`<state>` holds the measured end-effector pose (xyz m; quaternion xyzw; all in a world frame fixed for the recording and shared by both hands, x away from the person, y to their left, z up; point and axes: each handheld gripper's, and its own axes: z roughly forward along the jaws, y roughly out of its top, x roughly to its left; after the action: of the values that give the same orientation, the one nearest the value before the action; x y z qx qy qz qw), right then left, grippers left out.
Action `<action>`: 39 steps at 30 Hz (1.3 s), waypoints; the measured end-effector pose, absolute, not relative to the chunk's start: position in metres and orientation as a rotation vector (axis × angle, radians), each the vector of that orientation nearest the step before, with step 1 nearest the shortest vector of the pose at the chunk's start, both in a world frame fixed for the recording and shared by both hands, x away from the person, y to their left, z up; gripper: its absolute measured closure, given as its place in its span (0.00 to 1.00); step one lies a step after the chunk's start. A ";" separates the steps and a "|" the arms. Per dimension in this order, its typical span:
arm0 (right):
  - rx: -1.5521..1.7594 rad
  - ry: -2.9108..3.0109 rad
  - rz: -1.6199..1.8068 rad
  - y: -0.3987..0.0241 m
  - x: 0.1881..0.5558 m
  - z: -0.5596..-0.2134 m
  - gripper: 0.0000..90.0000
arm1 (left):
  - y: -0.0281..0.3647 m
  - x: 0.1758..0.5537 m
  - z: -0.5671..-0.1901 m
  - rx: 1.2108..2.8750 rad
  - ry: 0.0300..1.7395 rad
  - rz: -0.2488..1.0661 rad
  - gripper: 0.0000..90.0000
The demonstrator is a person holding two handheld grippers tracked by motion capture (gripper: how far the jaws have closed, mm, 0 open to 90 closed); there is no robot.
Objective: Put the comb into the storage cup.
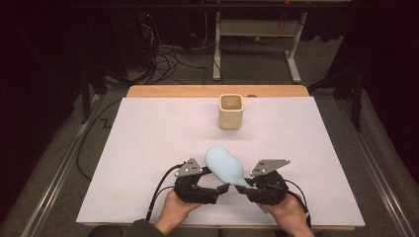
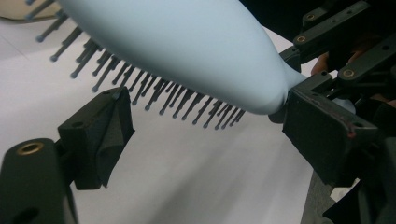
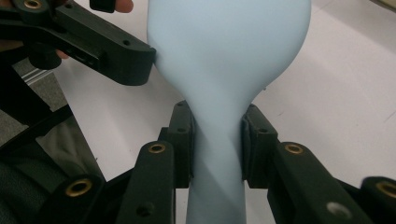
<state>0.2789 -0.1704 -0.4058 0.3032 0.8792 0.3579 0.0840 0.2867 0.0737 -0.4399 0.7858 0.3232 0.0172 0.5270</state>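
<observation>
Now: 1 hairbrush (image 1: 225, 165) (blue), 1 cup (image 1: 230, 111); R tongs (image 1: 245, 186) clamp handle, L tongs (image 1: 221, 188) apart.

No readable text, labels or numbers.

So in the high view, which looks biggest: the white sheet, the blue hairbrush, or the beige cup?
Largest to smallest, as they look:
1. White sheet, by far.
2. Blue hairbrush.
3. Beige cup.
The brush lies nearer the camera than the cup, so their order is unsure.
</observation>
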 end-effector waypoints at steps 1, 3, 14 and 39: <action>0.900 2.625 1.065 -0.170 0.279 -0.406 0.79 | 0.073 0.287 -0.439 1.871 0.772 0.040 0.19; 0.893 2.623 1.069 -0.169 0.278 -0.406 0.79 | 0.072 0.288 -0.439 1.867 0.772 0.036 0.19; 0.853 2.621 1.094 -0.164 0.276 -0.405 0.79 | 0.067 0.292 -0.436 1.846 0.787 -0.015 0.19; 0.799 2.644 1.065 -0.152 0.277 -0.411 0.79 | 0.074 0.292 -0.423 1.862 0.782 -0.056 0.36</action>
<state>0.2770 -0.1519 -0.4108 0.2687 0.8895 0.3583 0.0904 0.2922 0.0741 -0.4233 0.7804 0.3279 -0.0237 0.5318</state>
